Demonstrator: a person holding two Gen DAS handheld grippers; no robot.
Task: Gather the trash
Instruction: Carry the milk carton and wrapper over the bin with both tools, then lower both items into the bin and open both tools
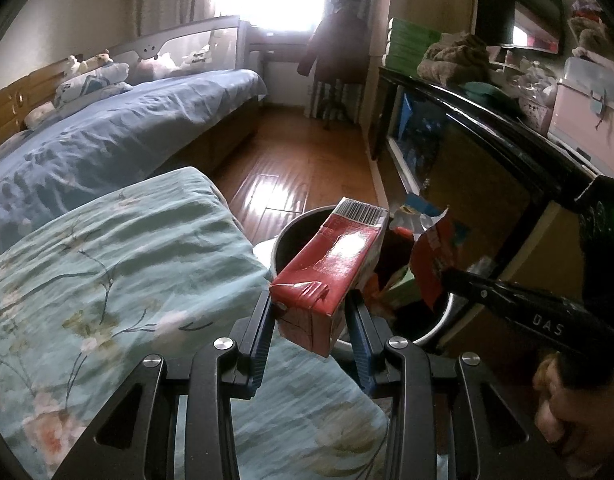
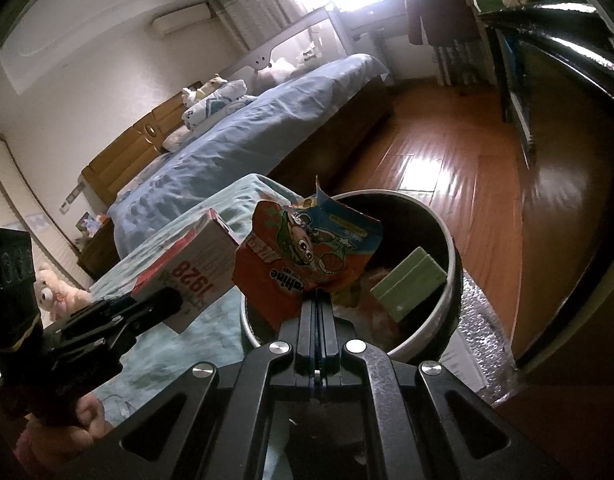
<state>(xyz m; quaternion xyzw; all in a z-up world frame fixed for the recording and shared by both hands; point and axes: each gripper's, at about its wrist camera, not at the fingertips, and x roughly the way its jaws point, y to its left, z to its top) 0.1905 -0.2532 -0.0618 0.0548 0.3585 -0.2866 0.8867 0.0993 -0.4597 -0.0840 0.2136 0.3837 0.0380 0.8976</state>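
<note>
Trash was held in both claws above the round bin (image 2: 453,256) beside the green floral quilt (image 1: 107,264). The left claw (image 1: 311,320) gripped a red carton (image 1: 331,264) by its lower end, fingers partly closed against its sides, at the bin's near rim. The right claw (image 2: 317,300) was pressed fully together on an orange snack wrapper (image 2: 307,256), over the bin. A green box (image 2: 409,282) lay inside the bin.

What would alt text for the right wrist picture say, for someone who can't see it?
The right tongs, shut on a torn orange snack wrapper, hold it over a round trash bin containing a green box. At left, the left tongs grip a red carton above a floral quilt; a blue bed lies beyond.
</note>
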